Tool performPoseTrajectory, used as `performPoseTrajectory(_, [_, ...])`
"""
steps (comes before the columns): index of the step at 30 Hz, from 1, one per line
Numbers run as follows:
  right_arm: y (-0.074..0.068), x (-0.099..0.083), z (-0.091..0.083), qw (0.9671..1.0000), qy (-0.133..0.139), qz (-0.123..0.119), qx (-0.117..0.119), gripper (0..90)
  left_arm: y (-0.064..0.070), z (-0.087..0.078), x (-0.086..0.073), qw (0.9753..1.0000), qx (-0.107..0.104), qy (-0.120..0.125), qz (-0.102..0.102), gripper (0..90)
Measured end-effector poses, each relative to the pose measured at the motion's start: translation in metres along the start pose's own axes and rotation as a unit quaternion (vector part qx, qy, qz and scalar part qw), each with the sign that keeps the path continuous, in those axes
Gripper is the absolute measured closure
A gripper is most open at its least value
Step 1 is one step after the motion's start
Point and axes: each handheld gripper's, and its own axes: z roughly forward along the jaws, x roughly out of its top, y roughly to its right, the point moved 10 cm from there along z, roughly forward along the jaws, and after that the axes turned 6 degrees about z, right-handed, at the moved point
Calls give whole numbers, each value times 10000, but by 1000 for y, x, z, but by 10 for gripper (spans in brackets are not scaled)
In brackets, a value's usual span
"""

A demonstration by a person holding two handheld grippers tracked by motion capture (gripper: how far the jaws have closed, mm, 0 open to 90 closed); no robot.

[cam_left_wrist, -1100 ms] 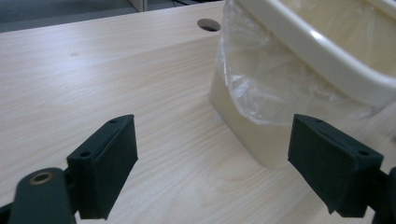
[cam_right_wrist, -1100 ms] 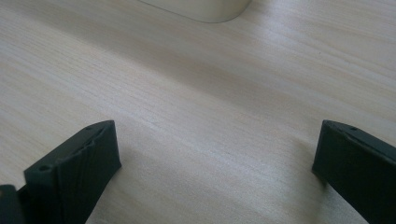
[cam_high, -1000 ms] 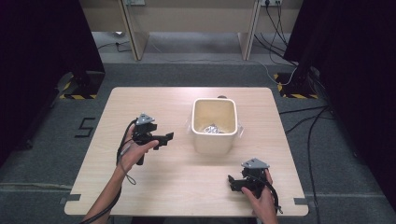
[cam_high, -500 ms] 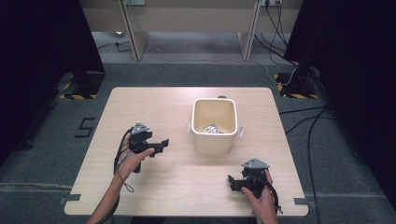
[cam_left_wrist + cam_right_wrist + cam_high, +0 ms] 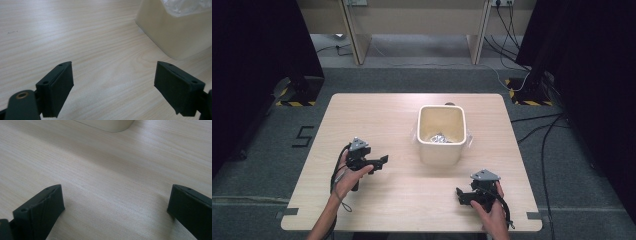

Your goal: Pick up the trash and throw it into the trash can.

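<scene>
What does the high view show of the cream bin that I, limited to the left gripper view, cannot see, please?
Observer: The cream bin stands at the middle of the table, with a crumpled, shiny thing at its bottom.
Operator: Thank you. Where is the right claw?
Observer: The right claw sits near the table's front edge, on the bin's near right side.
Operator: Is it holding anything?
Observer: No; in the right gripper view its jaws stand wide apart over bare wood.

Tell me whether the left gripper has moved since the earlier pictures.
Yes. The left gripper has drawn back toward the person's edge of the table, farther from the cream bin, which stayed put.
</scene>
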Motion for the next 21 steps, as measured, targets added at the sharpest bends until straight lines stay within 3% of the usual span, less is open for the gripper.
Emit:
performPoseTrajectory(11, [0, 0, 0, 10000, 0, -1, 0, 5, 4, 4, -23, 9997, 5, -219, 102, 150])
performPoseTrajectory(14, [0, 0, 0, 10000, 0, 4, 0, 5, 9, 7, -33, 9991, -25, -364, 224, 151])
performPoseTrajectory(21, [0, 0, 0, 10000, 0, -2, 1, 5, 12, 8, -40, 9990, -16, -390, 237, 151])
